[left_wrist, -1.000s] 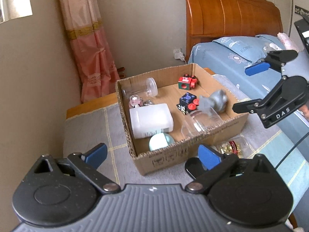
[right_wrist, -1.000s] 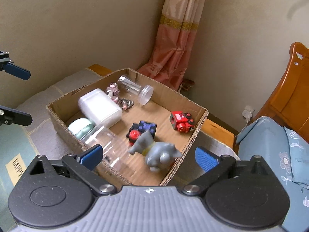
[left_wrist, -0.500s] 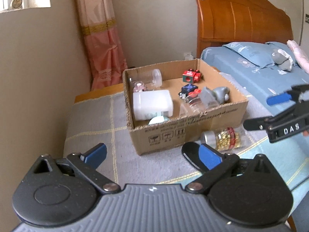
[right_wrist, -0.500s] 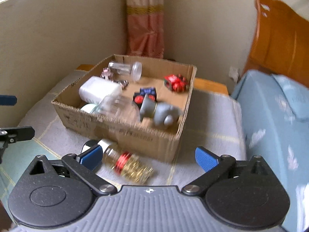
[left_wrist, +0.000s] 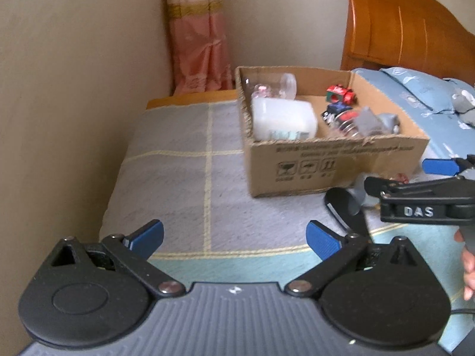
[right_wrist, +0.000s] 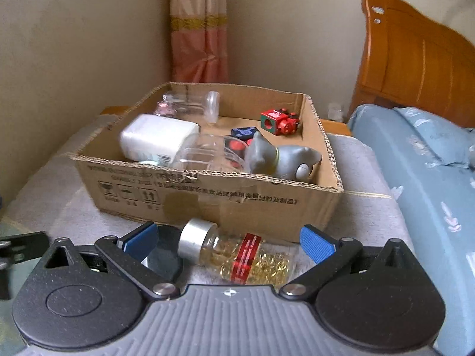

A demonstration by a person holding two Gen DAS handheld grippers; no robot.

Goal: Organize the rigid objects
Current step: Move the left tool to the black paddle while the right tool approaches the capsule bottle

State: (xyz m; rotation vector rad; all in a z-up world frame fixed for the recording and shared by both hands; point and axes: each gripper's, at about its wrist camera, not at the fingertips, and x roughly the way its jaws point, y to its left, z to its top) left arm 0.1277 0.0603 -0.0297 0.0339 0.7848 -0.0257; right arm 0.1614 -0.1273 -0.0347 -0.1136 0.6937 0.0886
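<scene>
A cardboard box (right_wrist: 207, 195) (left_wrist: 335, 163) sits on the grey checked cloth. It holds a white container (right_wrist: 157, 139), clear jars (right_wrist: 204, 151), a grey elephant toy (right_wrist: 282, 157) and red (right_wrist: 279, 123) and blue (right_wrist: 245, 132) toy blocks. A capsule bottle (right_wrist: 237, 258) with a silver cap lies on its side in front of the box, between the fingers of my open right gripper (right_wrist: 228, 240), untouched. A black oval object (left_wrist: 344, 210) lies beside it. My left gripper (left_wrist: 234, 237) is open and empty over bare cloth, left of the box.
A wall runs along the left. A pink curtain (right_wrist: 199, 47) hangs behind the box. A bed with a blue cover (right_wrist: 430, 178) and a wooden headboard (right_wrist: 415, 62) lies to the right.
Both grippers have pulled back from above the box and dropped low. The right gripper now straddles the capsule bottle in front of the box. Both stay open.
</scene>
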